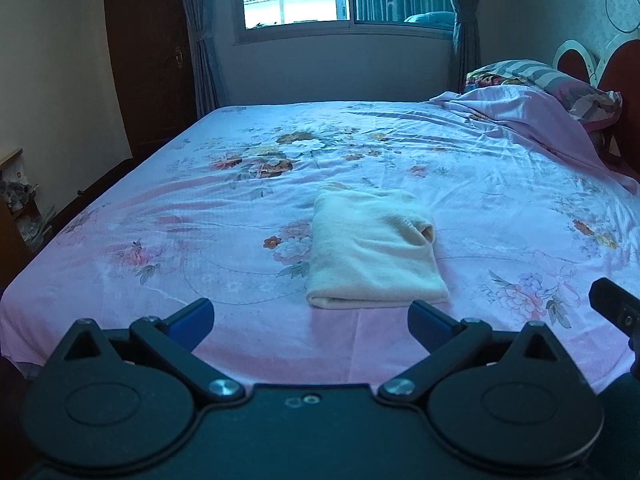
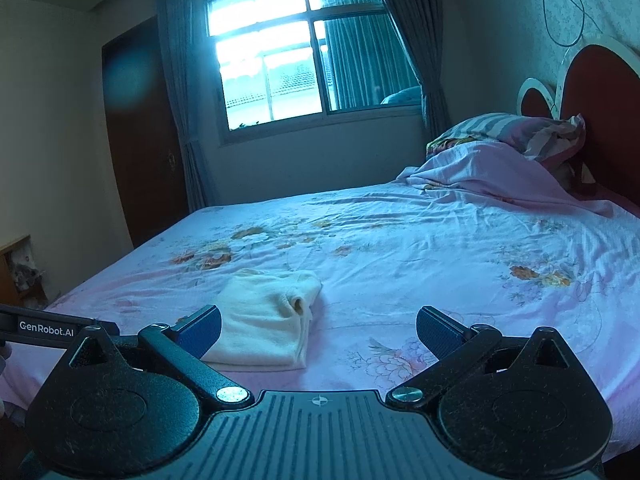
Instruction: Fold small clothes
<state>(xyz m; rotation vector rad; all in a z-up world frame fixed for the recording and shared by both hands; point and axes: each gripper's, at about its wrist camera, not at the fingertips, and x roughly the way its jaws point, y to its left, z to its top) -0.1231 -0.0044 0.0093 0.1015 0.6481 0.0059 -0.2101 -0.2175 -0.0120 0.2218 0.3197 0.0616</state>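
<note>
Left wrist view: folded cream garment (image 1: 374, 250) lengthwise away from both spread, empty claws (image 1: 310, 320) (image 2: 319, 330).

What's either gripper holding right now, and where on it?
Nothing. The left gripper and right gripper are both open and empty. The folded cream garment lies on the bed sheet, apart from the fingers.

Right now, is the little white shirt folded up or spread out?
Folded. The white shirt lies on the bed as a neat small block, with a doubled edge at the front and a sleeve opening tucked on top.
</note>
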